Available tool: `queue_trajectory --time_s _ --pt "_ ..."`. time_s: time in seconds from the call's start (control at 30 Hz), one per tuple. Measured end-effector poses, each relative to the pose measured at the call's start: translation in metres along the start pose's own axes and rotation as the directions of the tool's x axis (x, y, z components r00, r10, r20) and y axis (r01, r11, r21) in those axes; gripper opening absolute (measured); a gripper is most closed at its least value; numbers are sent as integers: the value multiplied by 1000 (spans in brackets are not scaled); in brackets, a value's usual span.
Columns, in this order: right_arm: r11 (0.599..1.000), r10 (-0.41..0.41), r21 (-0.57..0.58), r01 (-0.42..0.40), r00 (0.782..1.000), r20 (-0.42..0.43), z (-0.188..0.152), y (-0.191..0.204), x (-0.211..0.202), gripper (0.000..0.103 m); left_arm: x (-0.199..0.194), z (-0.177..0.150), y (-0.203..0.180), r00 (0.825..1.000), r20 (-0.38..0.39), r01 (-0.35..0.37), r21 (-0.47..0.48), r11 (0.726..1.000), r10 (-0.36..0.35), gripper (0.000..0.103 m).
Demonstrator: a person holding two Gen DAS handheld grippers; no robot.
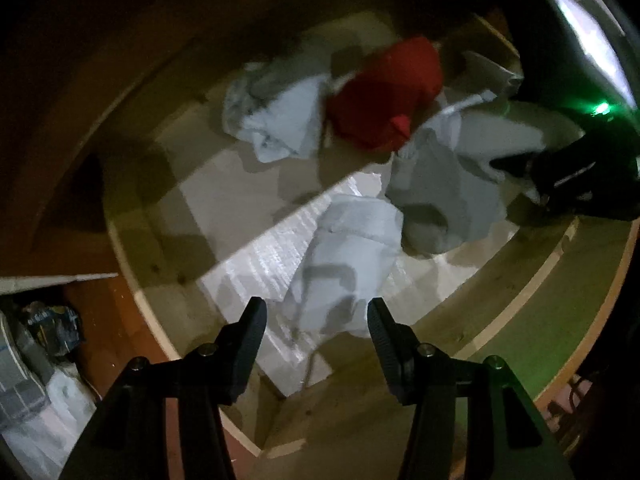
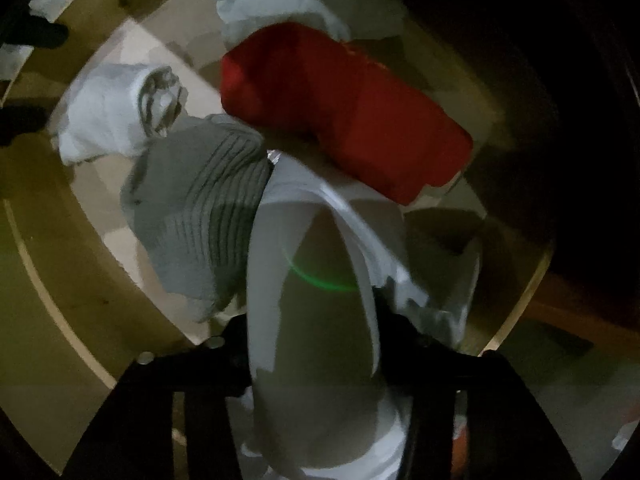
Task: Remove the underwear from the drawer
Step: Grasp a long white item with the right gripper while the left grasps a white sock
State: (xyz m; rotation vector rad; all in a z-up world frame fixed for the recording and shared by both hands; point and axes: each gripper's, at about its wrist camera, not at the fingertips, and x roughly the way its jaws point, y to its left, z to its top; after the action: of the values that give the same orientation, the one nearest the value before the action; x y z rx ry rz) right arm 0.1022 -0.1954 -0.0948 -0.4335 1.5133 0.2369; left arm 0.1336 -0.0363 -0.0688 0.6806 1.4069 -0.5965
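A: Drawer (image 1: 132, 248) below me, wooden, with pale liner paper (image 1: 256, 256) on its floor. What do you make of the clothes?

B: Four or five bundles. Through my left camera I see a red folded garment (image 1: 384, 96) near the back, a light crumpled piece (image 1: 276, 112) just beside it, a grey ribbed piece (image 1: 440, 196) towards the right, and a pale rolled bundle (image 1: 352, 256) nearest my left tool (image 1: 317, 316).

A: Is that left tool on anything?

B: No. Its two black fingers (image 1: 252, 332) stand moderately apart above the pale roll, and nothing sits between the pads.

A: And the right tool (image 1: 560, 184)?

B: It shows at the right edge of the left view, dark, down among the cloth. From its own camera, a white piece of underwear (image 2: 316, 312) fills the gap between the fingers and drapes up over them, so the fingertips are hidden. The jaws stand narrow with the white cloth pinched in them.

A: Where does that white piece lie?

B: It is inside the drawer, touching the grey ribbed piece (image 2: 204, 208) on one side, with the red garment (image 2: 344, 112) just beyond it and a white rolled towel-like bundle (image 2: 116, 120) farther off.

A: Light?

B: Dim, with some blur.
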Motion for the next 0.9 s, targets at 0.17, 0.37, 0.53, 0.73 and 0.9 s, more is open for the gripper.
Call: queue_trajectory --time_s 0.17,0.37,0.53,0.73,0.9 --pt "999 27 26 -28 999 36 -17 -6 -7 18 10 10 -13 999 -46 4 79 997 0 54" --pt "995 54 74 -59 996 71 -34 -17 -20 16 29 22 -23 994 -113 3 122 993 11 57" --pt "992 67 99 -76 994 88 -47 -19 -23 16 41 30 -22 990 -133 -27 124 992 43 63" --pt "993 62 97 -71 994 89 -48 -12 -21 16 55 37 -17 986 -166 -13 97 995 29 64" --pt "992 63 103 -72 994 87 -41 -4 -16 16 66 40 -6 980 -200 9 59 998 3 63"
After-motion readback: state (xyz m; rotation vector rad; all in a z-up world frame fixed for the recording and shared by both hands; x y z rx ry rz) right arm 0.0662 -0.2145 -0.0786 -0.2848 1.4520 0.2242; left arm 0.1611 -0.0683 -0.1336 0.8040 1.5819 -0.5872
